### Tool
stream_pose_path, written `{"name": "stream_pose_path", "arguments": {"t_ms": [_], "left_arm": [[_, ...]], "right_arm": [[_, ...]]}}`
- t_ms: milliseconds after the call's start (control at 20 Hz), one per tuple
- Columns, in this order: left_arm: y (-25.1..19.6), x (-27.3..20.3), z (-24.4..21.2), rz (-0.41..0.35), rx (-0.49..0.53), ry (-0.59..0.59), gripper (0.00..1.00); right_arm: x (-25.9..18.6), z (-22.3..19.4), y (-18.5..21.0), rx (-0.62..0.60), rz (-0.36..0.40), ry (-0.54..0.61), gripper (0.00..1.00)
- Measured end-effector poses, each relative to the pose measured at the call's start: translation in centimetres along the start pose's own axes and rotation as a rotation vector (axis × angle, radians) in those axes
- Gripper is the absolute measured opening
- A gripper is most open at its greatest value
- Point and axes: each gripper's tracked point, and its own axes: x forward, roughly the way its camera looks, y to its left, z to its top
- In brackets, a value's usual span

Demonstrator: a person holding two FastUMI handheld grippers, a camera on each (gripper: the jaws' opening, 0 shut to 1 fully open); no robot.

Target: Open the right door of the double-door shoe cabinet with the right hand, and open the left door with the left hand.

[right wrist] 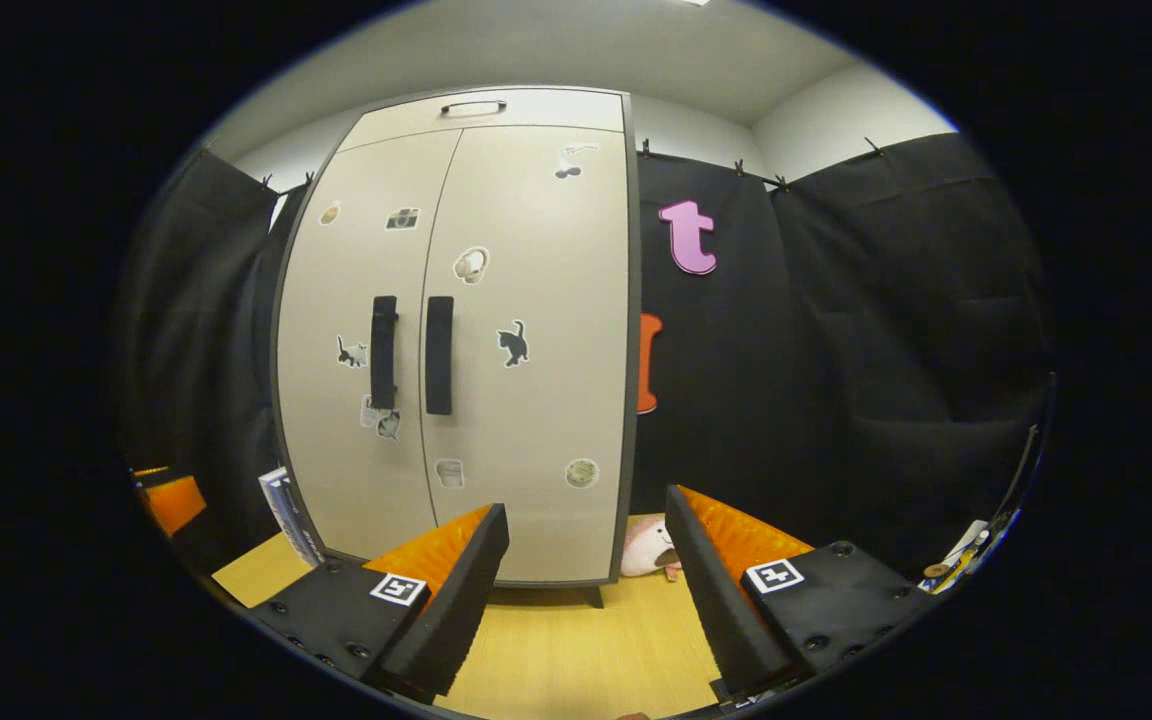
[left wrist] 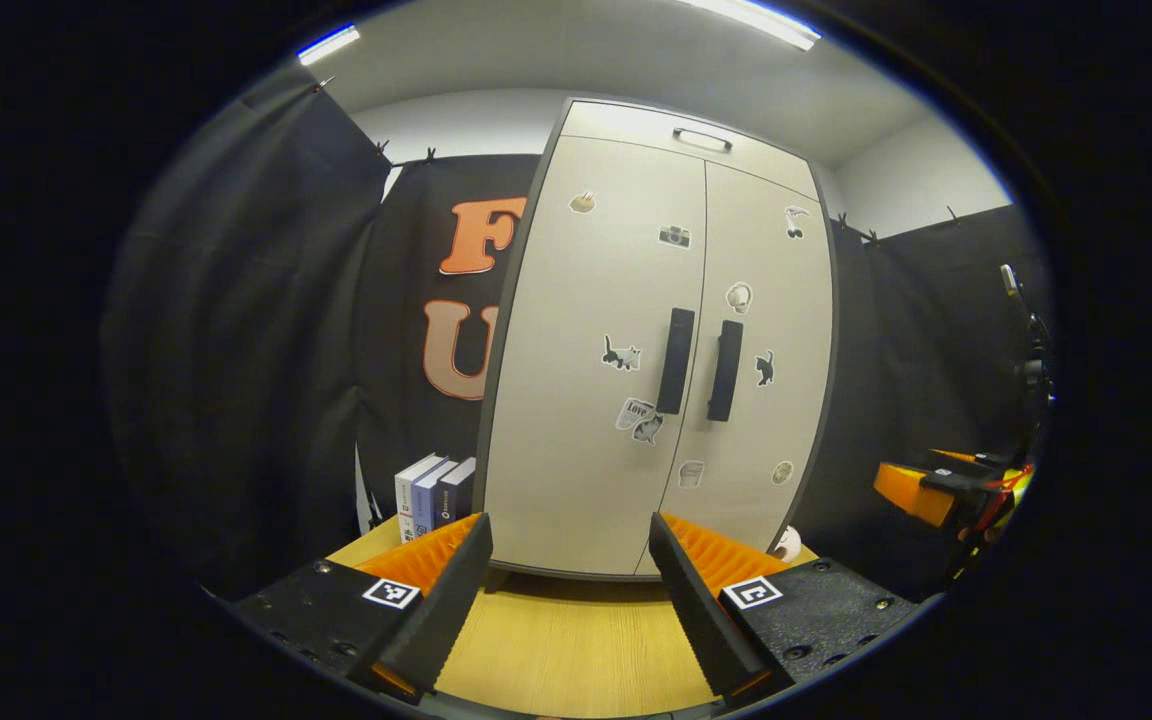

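The tall beige double-door shoe cabinet [left wrist: 656, 340] is standing upright at the back of the pale wooden bench [left wrist: 566, 650], against the black cloth wall. Both doors are sitting flush and closed: the left door [left wrist: 596, 350] and the right door [right wrist: 526, 350] are meeting at the centre seam, each carrying a black vertical bar handle, the left handle [left wrist: 676, 361] and the right handle [right wrist: 439, 355] just beside one another. Small stickers are dotting both panels.

The left gripper [left wrist: 568, 590] is hovering well apart from the cabinet, its jaws spread wide and holding nothing. The right gripper [right wrist: 584, 590] is doing likewise, jaws released, empty.

Judgement: nothing of the task is done yet. Right door first, then left, are both remaining.

Books [left wrist: 433, 493] are standing left of the cabinet; a pink soft toy [right wrist: 648, 552] is lying at its right foot.
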Motion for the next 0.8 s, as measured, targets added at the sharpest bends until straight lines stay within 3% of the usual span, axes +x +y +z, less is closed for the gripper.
{"name": "stream_pose_path", "arguments": {"t_ms": [50, 100, 150, 400, 550, 600, 650, 700, 750, 800], "left_arm": [[0.2, 0.0, -0.1, 0.003, -0.002, 0.003, 0.95], [0.5, 0.0, -0.3, 0.005, -0.004, 0.006, 0.95], [0.8, 0.0, -0.3, 0.009, -0.004, 0.009, 0.95], [2.6, 0.0, -0.7, 0.038, -0.005, 0.012, 0.95], [3.9, 0.3, -1.1, 0.063, -0.003, 0.019, 0.95], [4.5, 0.4, -1.3, 0.072, 0.001, 0.022, 0.95], [4.9, 0.5, -1.4, 0.082, 0.007, 0.024, 0.95], [5.5, 0.6, -1.5, 0.091, 0.011, 0.026, 0.95], [5.9, 0.8, -1.5, 0.101, 0.012, 0.029, 0.95], [6.4, 1.0, -1.6, 0.111, 0.008, 0.031, 0.95]], "right_arm": [[0.6, 0.6, 1.2, 0.001, 0.02, -0.006, 0.94], [1.4, 1.1, 2.2, 0.0, 0.033, -0.01, 1.0], [2.2, 1.6, 3.2, -0.005, 0.046, -0.014, 0.93], [6.3, 2.8, 7.6, -0.001, 0.094, -0.011, 0.92], [8.8, 2.9, 9.6, 0.038, 0.119, 0.012, 1.0], [9.7, 3.0, 9.8, 0.04, 0.114, 0.018, 0.92], [10.5, 3.3, 10.2, 0.04, 0.113, 0.016, 0.93], [11.3, 3.7, 10.8, 0.039, 0.116, 0.011, 1.0], [12.1, 4.0, 11.3, 0.034, 0.119, 0.005, 0.92], [13.0, 4.3, 11.7, 0.022, 0.116, 0.003, 0.92]]}}
